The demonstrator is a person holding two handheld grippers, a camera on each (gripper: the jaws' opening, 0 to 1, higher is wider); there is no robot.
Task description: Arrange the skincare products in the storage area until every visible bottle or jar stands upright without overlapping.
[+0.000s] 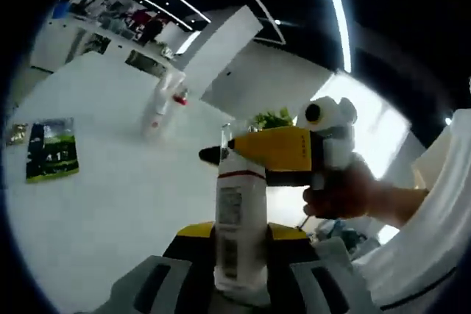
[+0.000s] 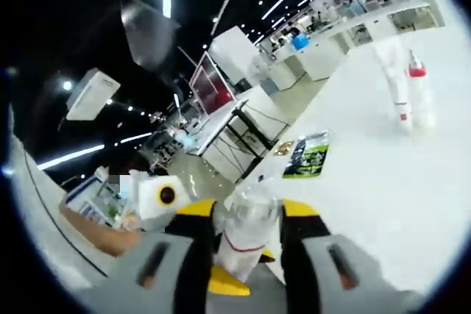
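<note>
A white bottle (image 1: 239,204) with a printed label and a clear cap (image 1: 226,136) stands between the jaws of my left gripper (image 1: 241,234), which is shut on its lower body. My right gripper (image 1: 221,154), yellow and held by a hand, reaches in from the right and closes on the bottle's neck. In the right gripper view the clear cap (image 2: 250,215) and the white bottle (image 2: 243,249) sit between the jaws of my right gripper (image 2: 249,218). Farther off on the white table, two white bottles with red caps (image 1: 163,102) (image 2: 403,82) stand upright close together.
A green printed packet (image 1: 51,149) (image 2: 309,154) lies flat on the white table (image 1: 110,204), with a small foil sachet (image 1: 16,133) beside it. A person's hand (image 1: 346,193) and white sleeve are on the right. Desks and shelves stand beyond the table.
</note>
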